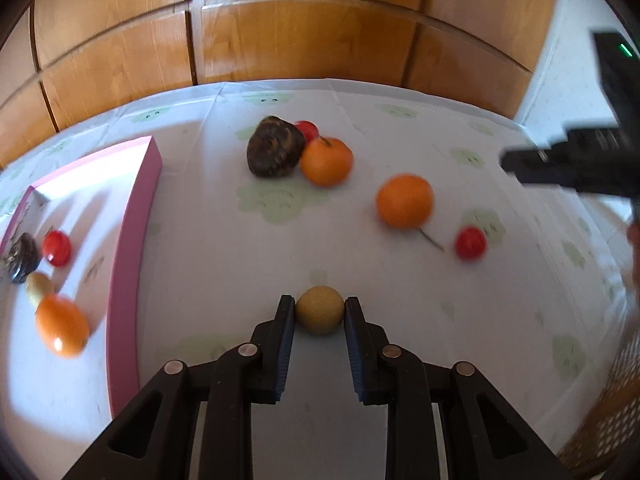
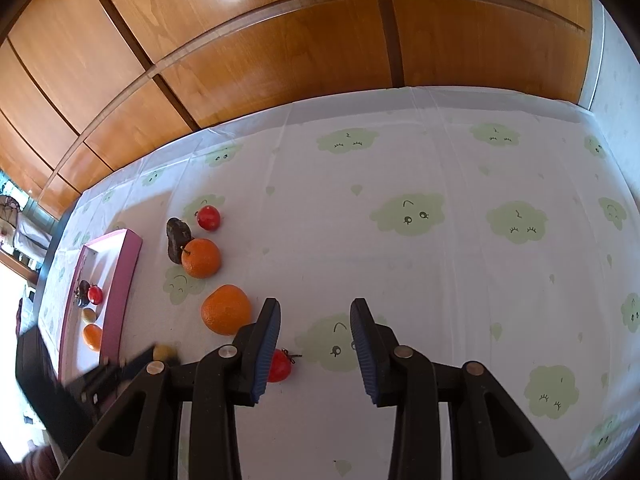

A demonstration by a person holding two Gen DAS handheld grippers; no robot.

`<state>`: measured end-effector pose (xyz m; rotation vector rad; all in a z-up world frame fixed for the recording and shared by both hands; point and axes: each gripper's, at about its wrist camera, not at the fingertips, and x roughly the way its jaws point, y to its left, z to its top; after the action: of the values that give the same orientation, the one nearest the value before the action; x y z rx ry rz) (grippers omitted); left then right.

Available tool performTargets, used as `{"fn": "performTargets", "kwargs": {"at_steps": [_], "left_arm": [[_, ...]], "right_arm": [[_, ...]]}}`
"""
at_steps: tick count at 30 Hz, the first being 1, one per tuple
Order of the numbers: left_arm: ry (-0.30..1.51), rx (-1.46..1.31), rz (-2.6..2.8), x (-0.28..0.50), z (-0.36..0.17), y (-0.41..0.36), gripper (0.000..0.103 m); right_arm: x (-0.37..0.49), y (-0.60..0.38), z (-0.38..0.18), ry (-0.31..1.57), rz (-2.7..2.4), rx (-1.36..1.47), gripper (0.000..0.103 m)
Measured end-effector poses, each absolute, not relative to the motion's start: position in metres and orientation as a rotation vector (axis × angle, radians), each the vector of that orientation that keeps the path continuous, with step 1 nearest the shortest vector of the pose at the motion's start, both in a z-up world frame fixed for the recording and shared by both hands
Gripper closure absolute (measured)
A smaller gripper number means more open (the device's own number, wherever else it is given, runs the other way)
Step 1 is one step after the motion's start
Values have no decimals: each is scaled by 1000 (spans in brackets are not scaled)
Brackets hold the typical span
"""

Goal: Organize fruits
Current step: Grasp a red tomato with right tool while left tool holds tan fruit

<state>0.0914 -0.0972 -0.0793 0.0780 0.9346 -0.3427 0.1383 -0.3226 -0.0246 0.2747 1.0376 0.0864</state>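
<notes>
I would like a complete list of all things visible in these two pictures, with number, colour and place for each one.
tan ball fruit: one, between the left gripper's pads.
oranges: two loose on the tablecloth, one in the box.
red fruits: two loose, one in the box.
dark lumps: one loose beside an orange, one in the box.
yellowish fruit: one, in the box.
box: one, pink, at the left.
tablecloth: white, green clouds.
cabinet: brown wood, behind.
left gripper: black, shut on the ball.
right gripper: black, empty.

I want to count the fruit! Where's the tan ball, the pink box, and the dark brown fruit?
tan ball (image 1: 319,315), left wrist view, its front face
pink box (image 1: 127,264), left wrist view, its right wall
dark brown fruit (image 1: 274,147), left wrist view, its middle
</notes>
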Motion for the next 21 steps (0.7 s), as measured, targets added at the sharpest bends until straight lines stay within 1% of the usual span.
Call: {"fn": "performTargets", "kwargs": {"at_steps": [7, 11, 17, 21], "left_arm": [[881, 99, -353, 78, -83, -97, 78], [860, 109, -347, 74, -83, -97, 78], [844, 106, -350, 72, -85, -96, 78], [835, 99, -354, 70, -85, -95, 78]], "right_arm": [[138, -324, -27, 1047, 106, 312, 66], [139, -318, -35, 1098, 173, 331, 66], [140, -297, -53, 1191, 234, 275, 66], [139, -286, -60, 1218, 254, 241, 66]]}}
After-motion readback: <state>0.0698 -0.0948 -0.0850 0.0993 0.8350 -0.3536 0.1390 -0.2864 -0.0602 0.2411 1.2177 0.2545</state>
